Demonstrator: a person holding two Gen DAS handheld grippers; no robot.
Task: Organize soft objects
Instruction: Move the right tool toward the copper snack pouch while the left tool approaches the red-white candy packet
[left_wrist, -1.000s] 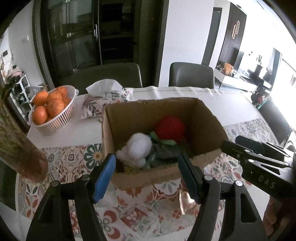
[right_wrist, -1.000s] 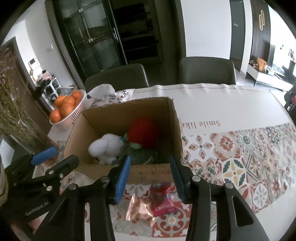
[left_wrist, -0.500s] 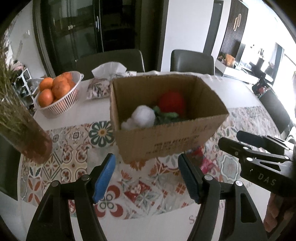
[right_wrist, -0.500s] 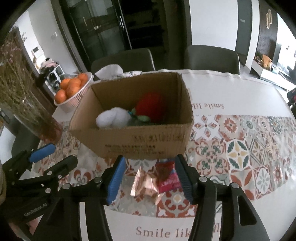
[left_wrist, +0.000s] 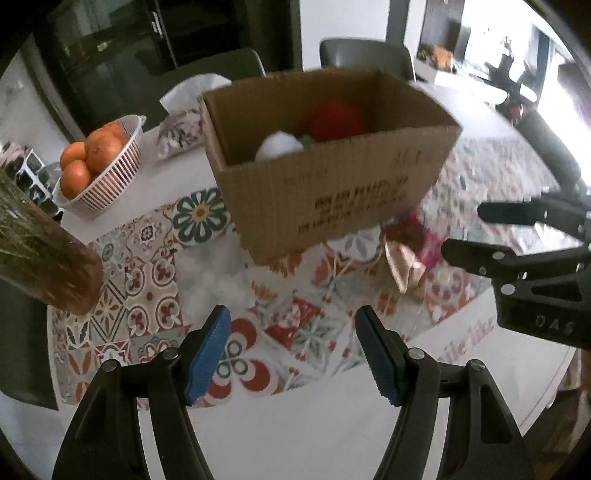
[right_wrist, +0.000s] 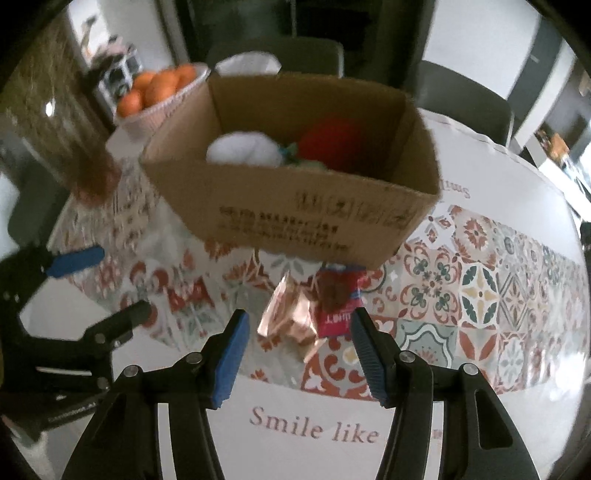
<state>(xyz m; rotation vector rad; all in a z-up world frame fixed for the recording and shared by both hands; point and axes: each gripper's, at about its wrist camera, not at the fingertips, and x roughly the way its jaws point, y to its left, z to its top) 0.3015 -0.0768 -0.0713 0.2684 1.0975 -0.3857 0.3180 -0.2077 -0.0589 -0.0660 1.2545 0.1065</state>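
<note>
Trouble, judging from the layout, is most likely to come from the crinkly items by the cardboard box (right_wrist: 295, 162): a copper foil wrapper (right_wrist: 291, 319) and a red packet (right_wrist: 338, 302) lie on the patterned tablecloth (right_wrist: 480, 295) just in front of the box's near wall, and a careless reach could nudge them under the box or drag the cloth, shifting the box and the dried-flower vase (left_wrist: 48, 254) near the left side. Neither item looks soft, so grabbing them for the box may be a sorting error. The right gripper (right_wrist: 297, 354) hangs with its jaws spread wide and nothing between them; the wrapper and packet sit just ahead of its blue pads (right_wrist: 229, 362), the wrapper roughly centred on the gap. The left gripper (left_wrist: 291, 354) is likewise released and empty, above bare patterned cloth, with the box well ahead and slightly right of its gap. The soft things are in the box: a white plush (right_wrist: 243, 149) at its left, a red plush (right_wrist: 332, 138) at its right, something green (right_wrist: 291, 151) between them. A basket of oranges (left_wrist: 96, 162) stands apart.
</note>
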